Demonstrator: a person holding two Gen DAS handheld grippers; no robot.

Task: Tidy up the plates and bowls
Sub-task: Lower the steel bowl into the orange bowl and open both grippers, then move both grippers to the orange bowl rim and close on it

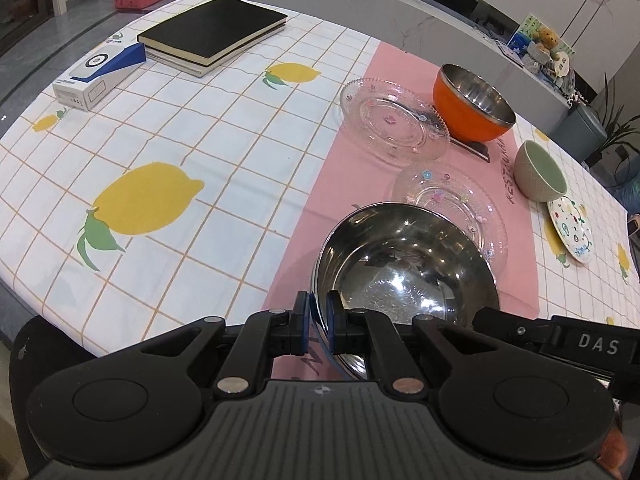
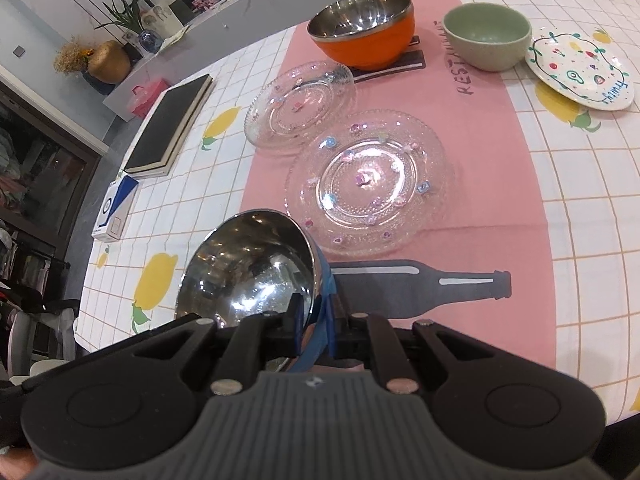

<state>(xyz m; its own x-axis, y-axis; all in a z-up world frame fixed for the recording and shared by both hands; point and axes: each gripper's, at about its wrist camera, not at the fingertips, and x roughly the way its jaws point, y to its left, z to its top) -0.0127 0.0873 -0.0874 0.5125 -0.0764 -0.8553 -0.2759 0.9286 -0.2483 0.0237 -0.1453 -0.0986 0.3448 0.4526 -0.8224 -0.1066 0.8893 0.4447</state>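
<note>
Right now both my grippers clamp the same steel bowl (image 1: 404, 264), blue outside, shiny inside. Left gripper (image 1: 318, 316) has its blue pads pinched on the near rim, one pad inside the bowl, one outside. Right gripper (image 2: 316, 320) bites the rim on the opposite side, same way: one finger inside, one against the blue outer wall. In the right wrist view the bowl (image 2: 248, 268) sits tilted, mouth facing left and up. It's over the near edge of the pink runner (image 1: 344, 168); can't tell if its base touches the cloth.

Rest of the tableware, all on the table:
- larger glass plate (image 2: 368, 180) with coloured flower dots, just beyond the held bowl, flat on the runner
- smaller glass plate (image 2: 300, 108) behind it, rims touching or slightly overlapping, can't tell which
- orange bowl (image 2: 364, 24) with steel lining, upright on a dark coaster (image 2: 408, 62), just beside the smaller glass plate
- green bowl (image 2: 486, 36), upright, at the runner's far right edge
- white painted plate (image 2: 582, 68) with fruit drawings, next to the green bowl, on the lemon tablecloth (image 1: 180, 128)

Left side of the table: black books (image 1: 212, 32) stacked, white-and-blue box (image 1: 100, 72) beside them. Bottle print (image 2: 420, 284) on the runner lies right of the held bowl.
</note>
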